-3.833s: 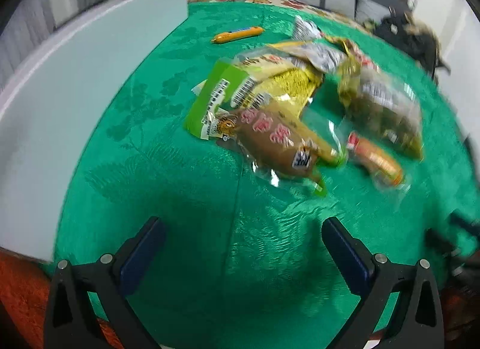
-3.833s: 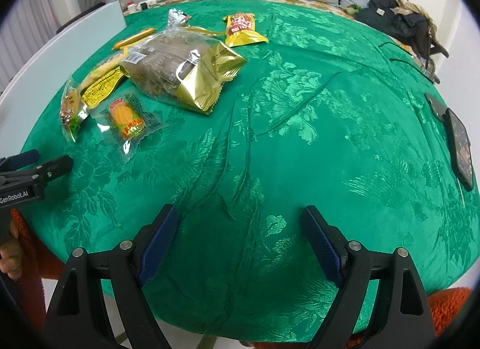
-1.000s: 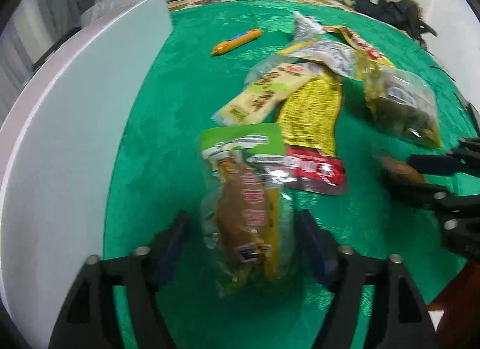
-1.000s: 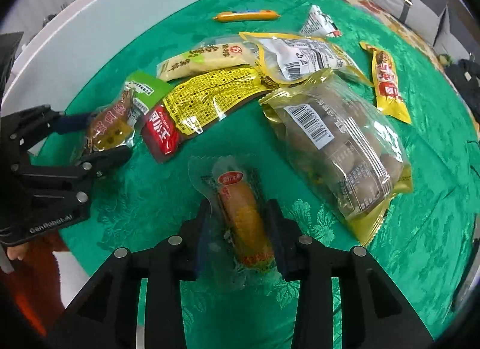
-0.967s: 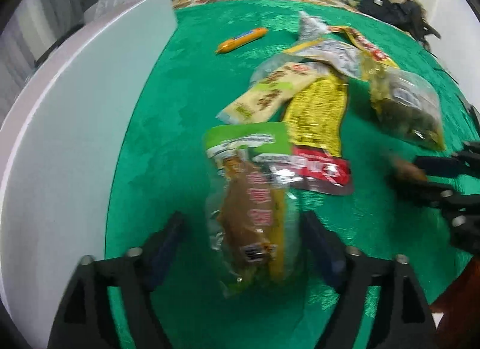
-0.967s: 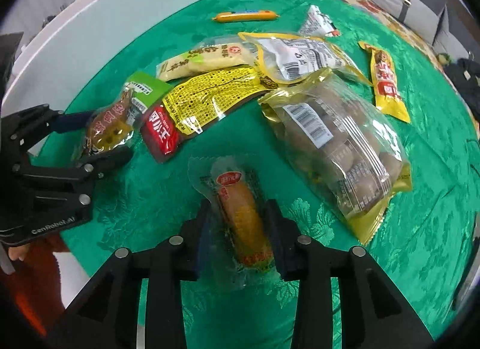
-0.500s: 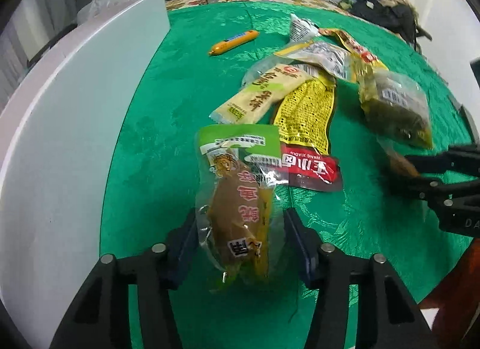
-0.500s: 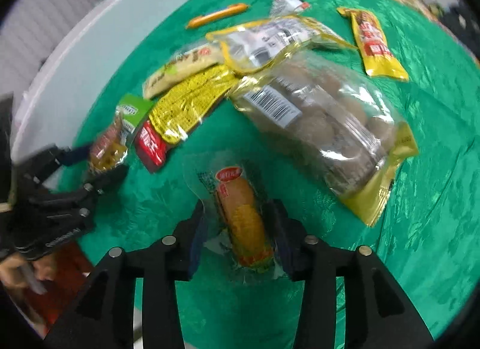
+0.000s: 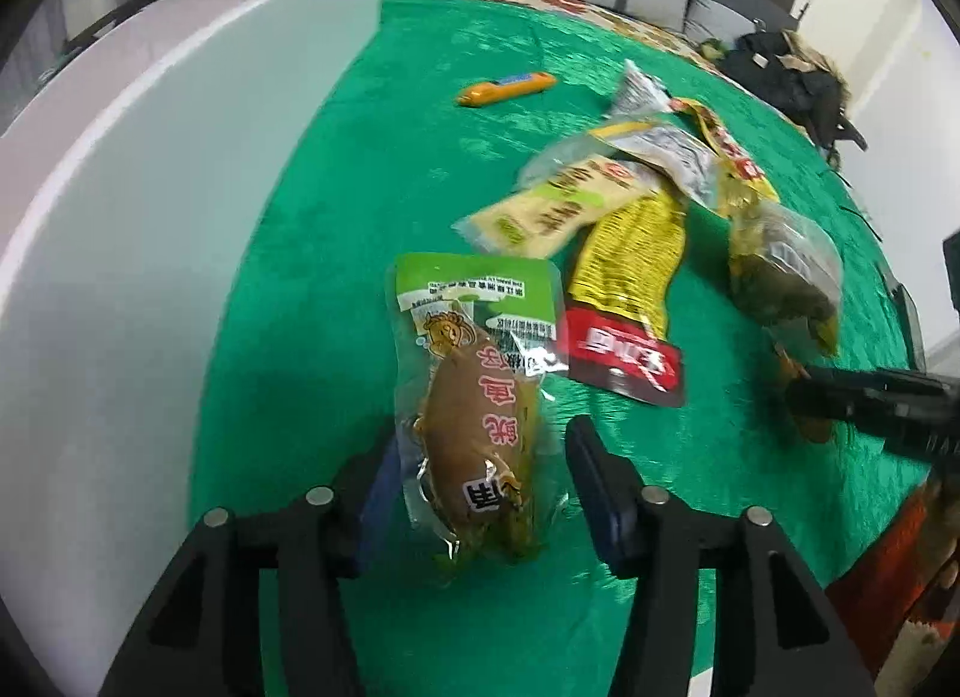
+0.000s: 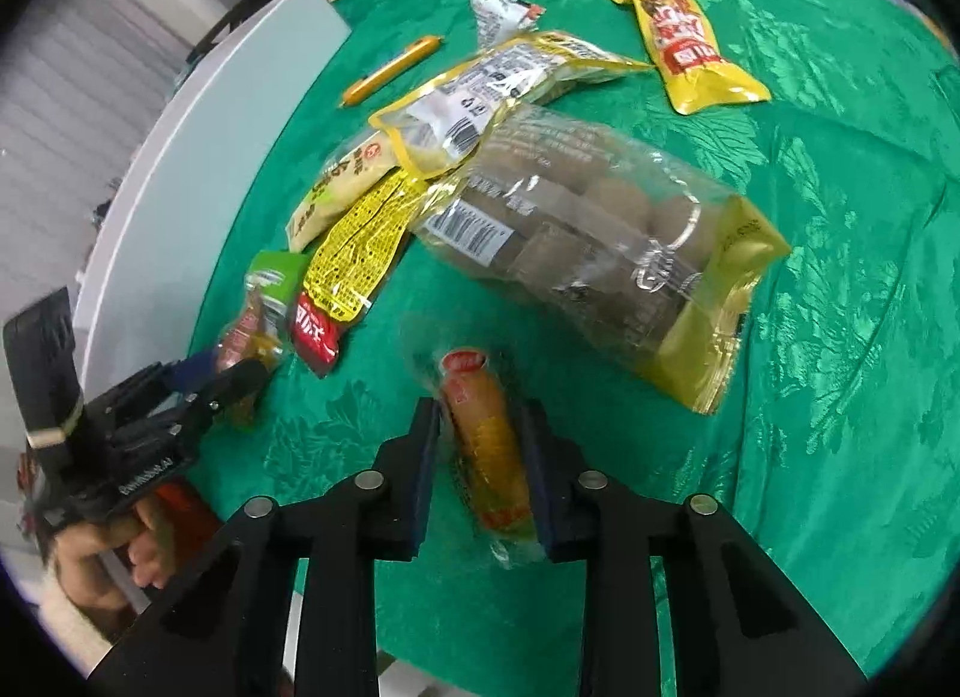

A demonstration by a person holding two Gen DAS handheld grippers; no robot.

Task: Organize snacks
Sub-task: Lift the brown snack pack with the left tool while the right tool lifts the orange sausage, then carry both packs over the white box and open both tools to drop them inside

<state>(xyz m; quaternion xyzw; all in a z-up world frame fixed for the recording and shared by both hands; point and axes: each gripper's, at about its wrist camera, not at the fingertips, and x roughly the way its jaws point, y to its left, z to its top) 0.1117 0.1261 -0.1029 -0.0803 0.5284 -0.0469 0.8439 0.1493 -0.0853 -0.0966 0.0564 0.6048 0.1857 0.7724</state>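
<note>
The left gripper (image 9: pixel 480 475) is pointing steeply down at the green tablecloth (image 9: pixel 372 169), and its jaws are opening with the green-topped brown snack pouch (image 9: pixel 474 397) between them; the left pad is at the pouch's edge, the right pad is standing just clear of it. The pouch's lower end is lying between the fingers, its green top reaching away from them. Just beside that top is lying one yellow-and-red packet (image 9: pixel 624 301), its red end touching the pouch. Beyond it are lying one pale yellow packet (image 9: pixel 558 205), one orange sausage stick (image 9: pixel 504 88) well apart from the heap, and one white board (image 9: pixel 150 187) running along the cloth's left edge.

The right gripper (image 10: pixel 483 451) is closing its jaws on the corn-sausage pack (image 10: pixel 486 445), with both pads pressing on the wrapper's sides. The pack is sitting lengthwise between the fingers, its red-labelled end sticking out ahead. Near it is lying one large clear bag of brown buns (image 10: pixel 594 253) with gold ends, overlapped at its far end by one gold-edged clear pouch (image 10: pixel 486 85). Farther off are lying one small silver packet (image 10: pixel 498 7) and one yellow bar wrapper (image 10: pixel 690 49). That is counting nine snacks in all. A person's hand (image 10: pixel 114 541) is holding the left gripper at the lower left of the right wrist view.
</note>
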